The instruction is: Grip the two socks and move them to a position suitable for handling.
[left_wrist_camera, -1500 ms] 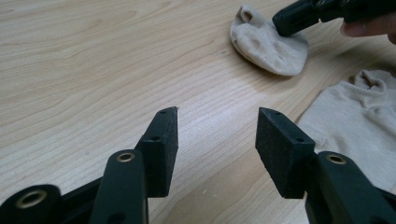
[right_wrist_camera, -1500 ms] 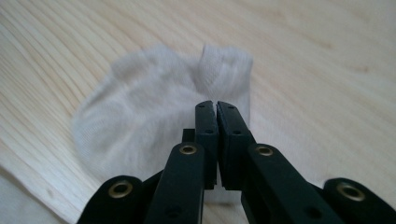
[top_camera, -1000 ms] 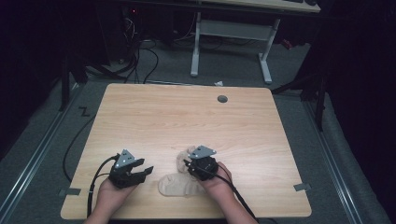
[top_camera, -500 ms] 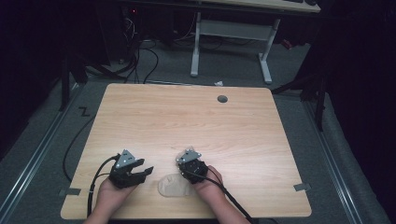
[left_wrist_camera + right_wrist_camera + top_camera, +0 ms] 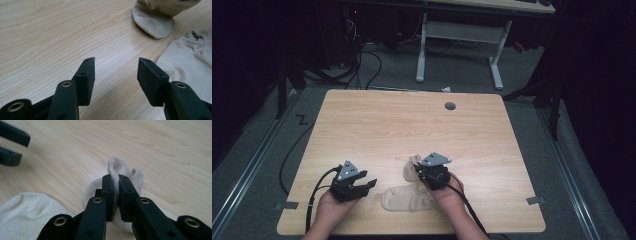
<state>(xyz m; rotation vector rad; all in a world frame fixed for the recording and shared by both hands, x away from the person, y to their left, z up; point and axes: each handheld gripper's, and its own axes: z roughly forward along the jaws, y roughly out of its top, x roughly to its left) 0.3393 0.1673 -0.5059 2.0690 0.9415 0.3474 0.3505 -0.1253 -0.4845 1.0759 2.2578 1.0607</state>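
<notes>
On the pale wooden table (image 5: 412, 130), the right gripper (image 5: 116, 182) pinches a beige sock (image 5: 117, 167); the left gripper (image 5: 116, 72) is spread.

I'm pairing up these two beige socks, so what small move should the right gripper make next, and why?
Probably lift the pinched sock and carry it over the flat sock. The right gripper has just closed on a fold of it, while the left gripper sits open over bare table beside them.

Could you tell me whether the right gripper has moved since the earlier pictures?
Yes. The right gripper, shut on a sock, first slid toward the left gripper, then back up toward the table's hole.
</notes>
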